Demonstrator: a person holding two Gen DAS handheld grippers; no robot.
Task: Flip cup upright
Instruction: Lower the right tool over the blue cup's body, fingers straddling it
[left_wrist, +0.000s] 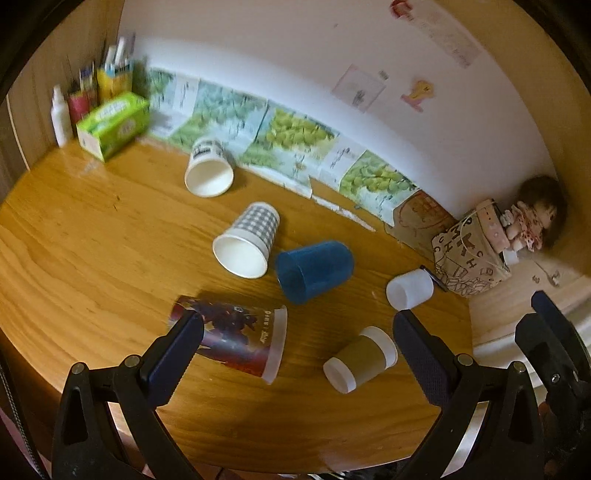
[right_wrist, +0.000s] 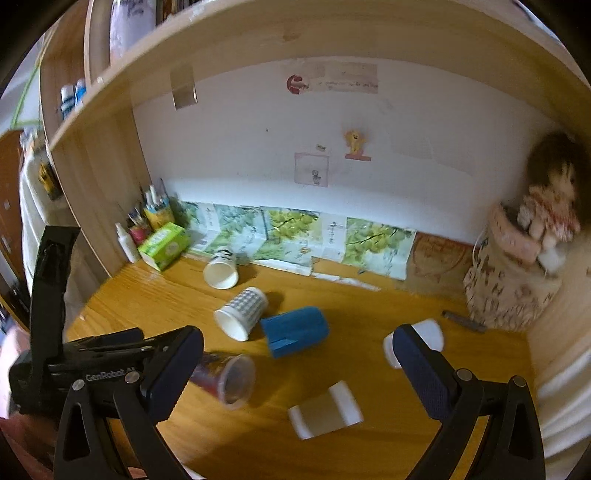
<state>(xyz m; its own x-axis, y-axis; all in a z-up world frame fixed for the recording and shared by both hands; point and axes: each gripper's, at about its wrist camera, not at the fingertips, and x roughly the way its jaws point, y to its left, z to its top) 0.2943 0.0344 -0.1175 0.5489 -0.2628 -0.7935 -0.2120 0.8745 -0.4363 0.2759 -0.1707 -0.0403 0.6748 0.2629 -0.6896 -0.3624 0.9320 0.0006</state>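
Left wrist view: left hand-held gripper spread wide, holding nothing, above near edge of bench. Six cups on their sides: printed cup just under the left finger, brown-sleeve cup between the fingers, blue cup, checked cup, white cup farther back, small white cup beyond the right finger. Green box back left.

Right wrist view: right hand-held gripper spread, empty. Printed cup beside its left finger, brown-sleeve cup between the fingers, blue cup ahead. Left hand-held gripper at left.
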